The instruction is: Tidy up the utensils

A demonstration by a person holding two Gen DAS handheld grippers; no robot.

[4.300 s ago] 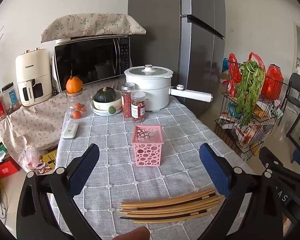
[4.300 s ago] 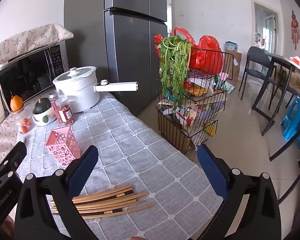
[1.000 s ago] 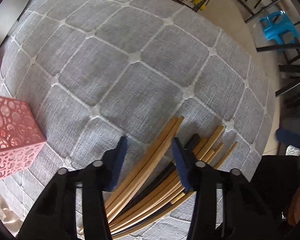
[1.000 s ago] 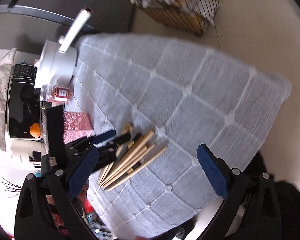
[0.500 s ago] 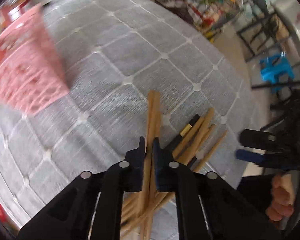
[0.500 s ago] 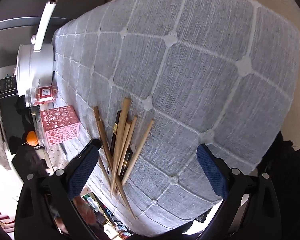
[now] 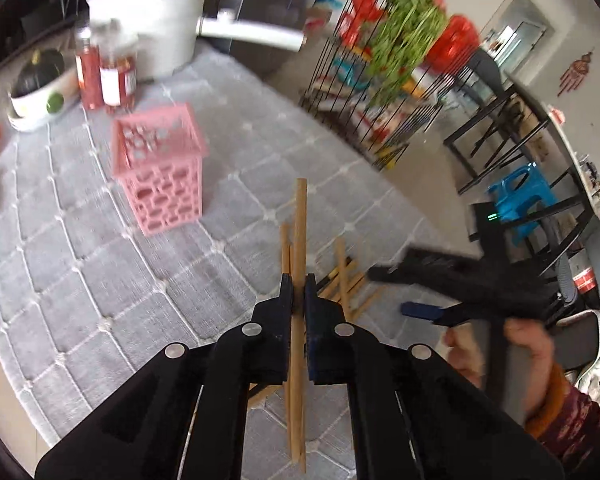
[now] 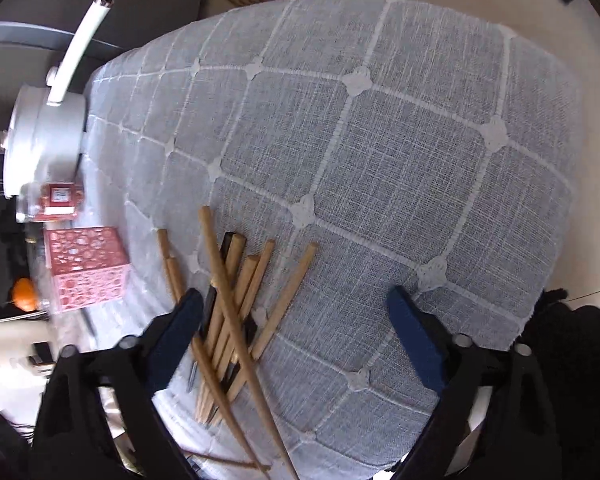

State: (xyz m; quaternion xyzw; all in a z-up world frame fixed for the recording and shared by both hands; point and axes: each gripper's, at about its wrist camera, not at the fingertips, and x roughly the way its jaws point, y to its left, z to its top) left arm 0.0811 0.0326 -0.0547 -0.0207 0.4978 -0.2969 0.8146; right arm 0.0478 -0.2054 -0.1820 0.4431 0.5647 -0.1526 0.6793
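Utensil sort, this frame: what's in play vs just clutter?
In play:
- chopsticks held in the left tool
- loose chopsticks on the tablecloth
- pink holder
- right tool, closing above the pile, nothing between its pads

Lying about:
- white pot
- two red jars
- bowl with a squash
- wire rack with greens
- blue stool

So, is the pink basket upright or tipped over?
Upright: the pink basket stands on the tablecloth with its open top facing up.
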